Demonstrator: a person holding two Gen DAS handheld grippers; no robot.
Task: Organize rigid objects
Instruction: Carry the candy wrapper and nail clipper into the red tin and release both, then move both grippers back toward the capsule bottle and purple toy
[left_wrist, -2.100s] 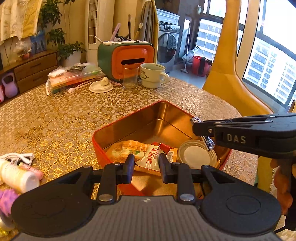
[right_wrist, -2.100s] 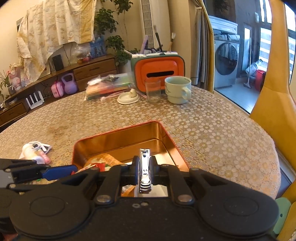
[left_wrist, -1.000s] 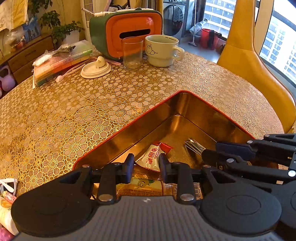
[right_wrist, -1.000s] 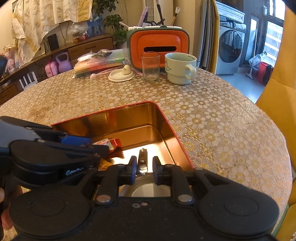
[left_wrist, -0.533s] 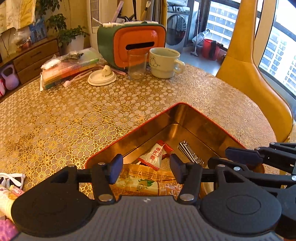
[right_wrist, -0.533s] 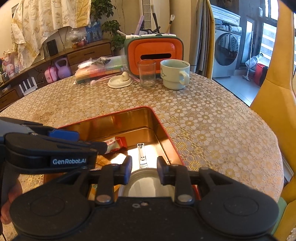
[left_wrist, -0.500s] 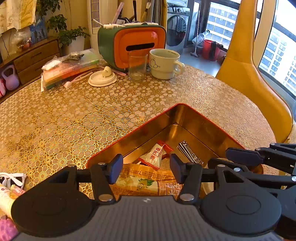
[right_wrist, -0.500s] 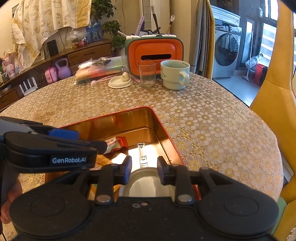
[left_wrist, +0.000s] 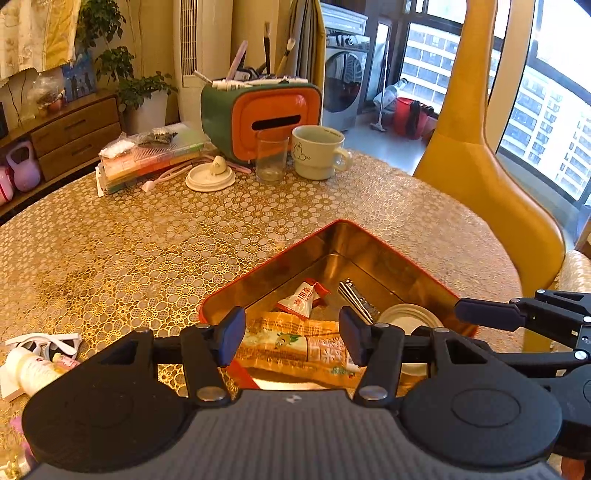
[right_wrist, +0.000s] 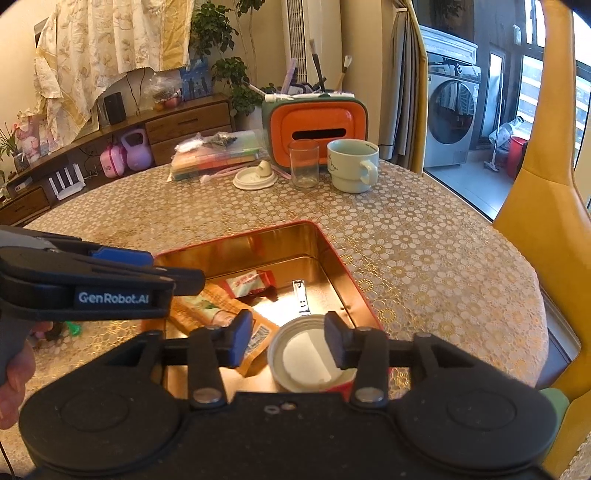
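Ahead of the claw stood a wooden sideboard (right_wrist: 177, 122) and a washing machine (right_wrist: 452, 122); bright windows (left_wrist: 546, 122) lay to its right.

An open rectangular tin with red outer walls and a shiny gold interior (right_wrist: 334, 254) is seen on the gold-patterned table. On its floor a silver metal nail clipper (right_wrist: 301, 297) lies flat near the far right wall. A round white lid with a metal rim (right_wrist: 308, 360) lies flat in the near right corner, just beside the clipper's near end.
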